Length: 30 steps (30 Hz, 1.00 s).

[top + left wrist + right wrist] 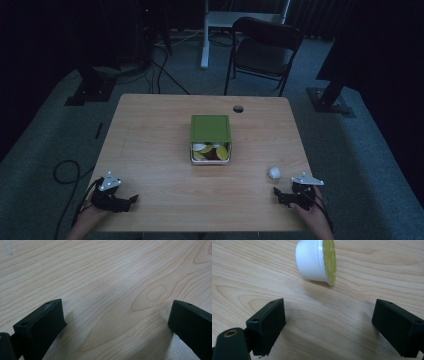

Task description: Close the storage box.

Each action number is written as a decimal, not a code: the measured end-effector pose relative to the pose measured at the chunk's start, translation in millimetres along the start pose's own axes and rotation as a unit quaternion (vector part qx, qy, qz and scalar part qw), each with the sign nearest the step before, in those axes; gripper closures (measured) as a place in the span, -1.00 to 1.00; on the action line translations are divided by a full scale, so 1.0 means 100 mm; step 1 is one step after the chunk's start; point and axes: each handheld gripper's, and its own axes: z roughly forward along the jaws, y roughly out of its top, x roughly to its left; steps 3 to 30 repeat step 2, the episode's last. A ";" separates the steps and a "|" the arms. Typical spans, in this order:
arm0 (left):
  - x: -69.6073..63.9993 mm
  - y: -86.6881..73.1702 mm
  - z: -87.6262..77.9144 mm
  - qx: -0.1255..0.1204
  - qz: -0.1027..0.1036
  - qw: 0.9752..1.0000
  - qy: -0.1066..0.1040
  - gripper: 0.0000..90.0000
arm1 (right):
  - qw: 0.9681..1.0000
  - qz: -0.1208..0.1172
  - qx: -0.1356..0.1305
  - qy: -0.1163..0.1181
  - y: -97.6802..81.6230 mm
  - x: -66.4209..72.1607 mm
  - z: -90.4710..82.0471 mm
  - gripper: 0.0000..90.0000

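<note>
Fingers [265, 325] of your right gripper [329, 325] are spread wide and grasp nothing; the white capsule [312, 261] with its yellow lid lies on its side on the surface [150, 150] just ahead of them, not touching. Your left gripper [115, 325] also stands released over bare wood near the front left corner. Mid-surface sits a green-lidded box [210, 129] holding more capsules, well apart from both grippers.
</note>
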 end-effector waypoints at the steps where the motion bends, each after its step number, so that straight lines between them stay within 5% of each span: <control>1: 0.00 0.00 0.00 0.000 0.000 1.000 0.000 -0.99 | 1.000 0.001 0.000 0.000 0.00 0.00 0.00 -0.76; 30: 0.00 0.00 0.00 0.000 0.000 1.000 0.000 -0.99 | 1.000 0.000 0.000 0.000 0.00 0.00 0.00 -0.76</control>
